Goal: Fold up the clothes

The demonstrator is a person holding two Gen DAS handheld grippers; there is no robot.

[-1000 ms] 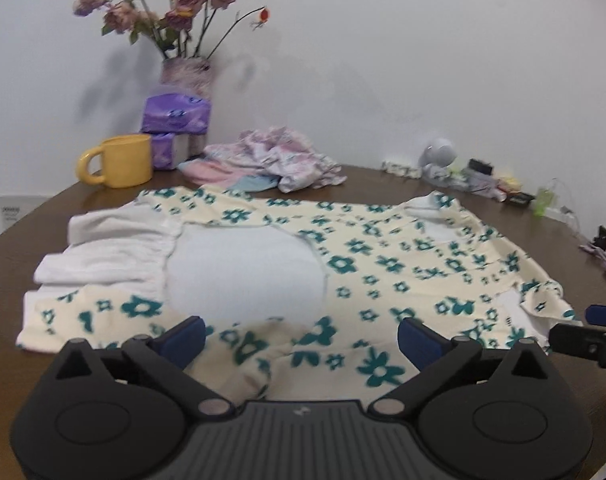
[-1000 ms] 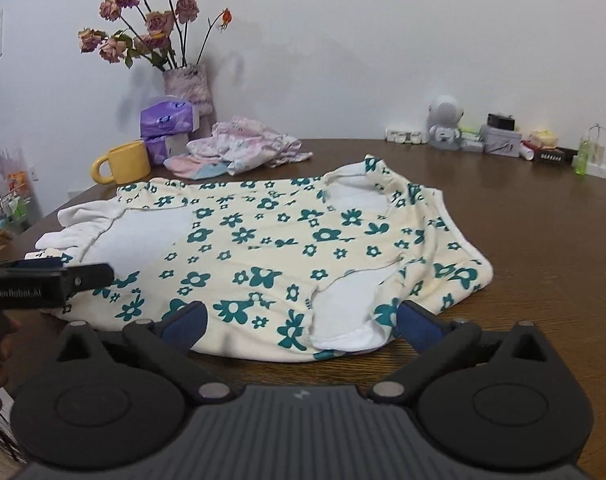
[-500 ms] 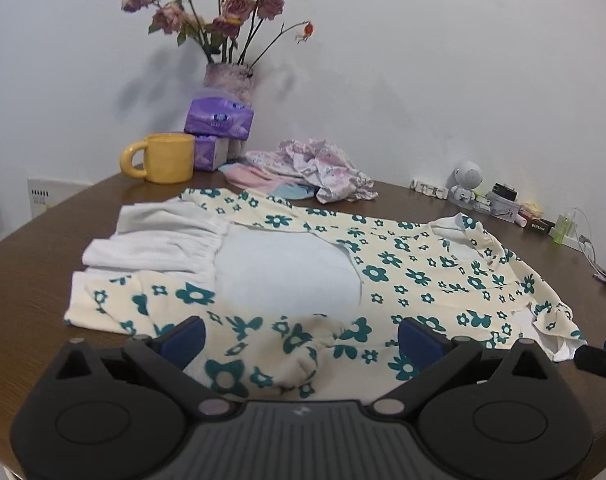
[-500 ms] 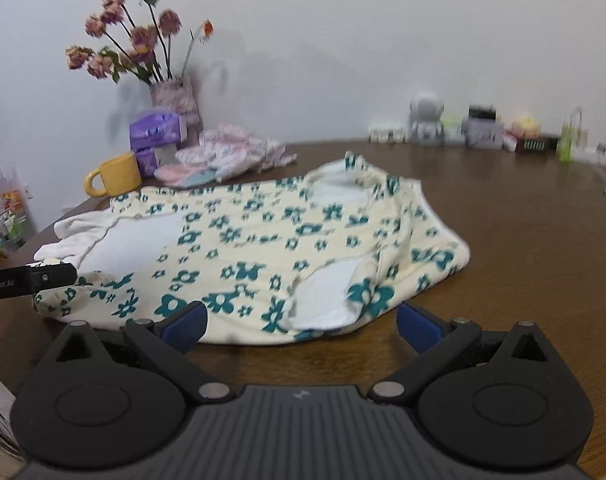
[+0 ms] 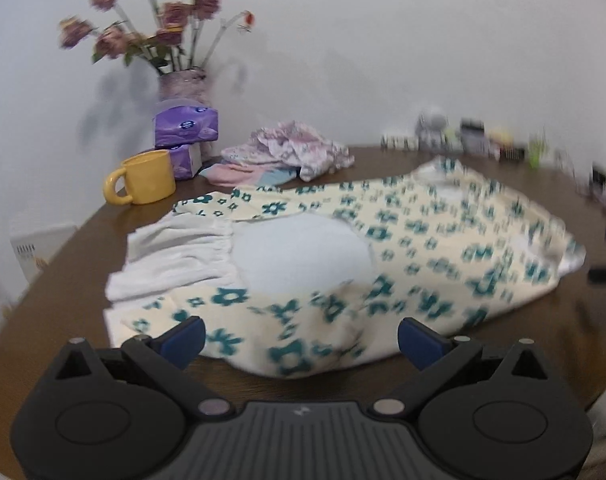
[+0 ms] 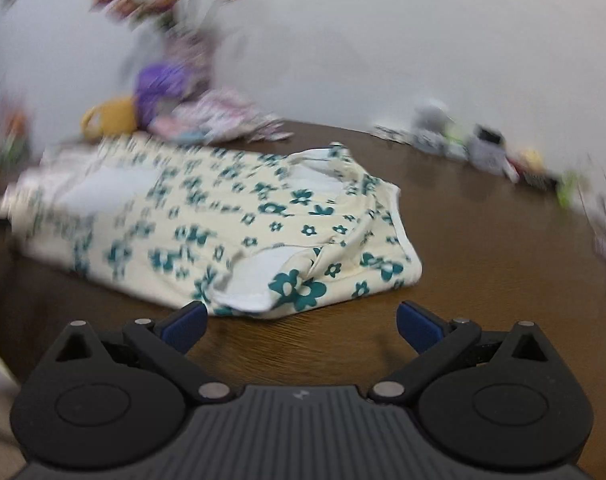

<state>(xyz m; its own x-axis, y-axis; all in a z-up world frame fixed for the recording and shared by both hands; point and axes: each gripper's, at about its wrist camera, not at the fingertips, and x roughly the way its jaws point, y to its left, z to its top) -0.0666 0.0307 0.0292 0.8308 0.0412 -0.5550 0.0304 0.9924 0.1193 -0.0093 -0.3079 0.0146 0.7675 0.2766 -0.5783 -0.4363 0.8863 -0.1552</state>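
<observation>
A cream garment with teal flowers (image 5: 415,248) lies spread on the brown wooden table (image 5: 559,336), its white lining and gathered white hem on the left. In the right wrist view the same garment (image 6: 207,224) shows its folded near corner. My left gripper (image 5: 301,340) is open, just in front of the garment's near edge, with nothing between its fingers. My right gripper (image 6: 301,322) is open too, a short way back from the garment's near corner, over bare wood. Both views are blurred by motion.
A yellow mug (image 5: 145,178), purple tissue packs (image 5: 185,130) and a vase of dried roses (image 5: 183,80) stand at the back left. A crumpled pink and white cloth pile (image 5: 295,152) lies behind the garment. Small gadgets (image 5: 463,140) line the far right edge.
Both grippers have drawn back from the garment and stay open. The left view has swung right and risen; the right view has swung and shows the garment further left.
</observation>
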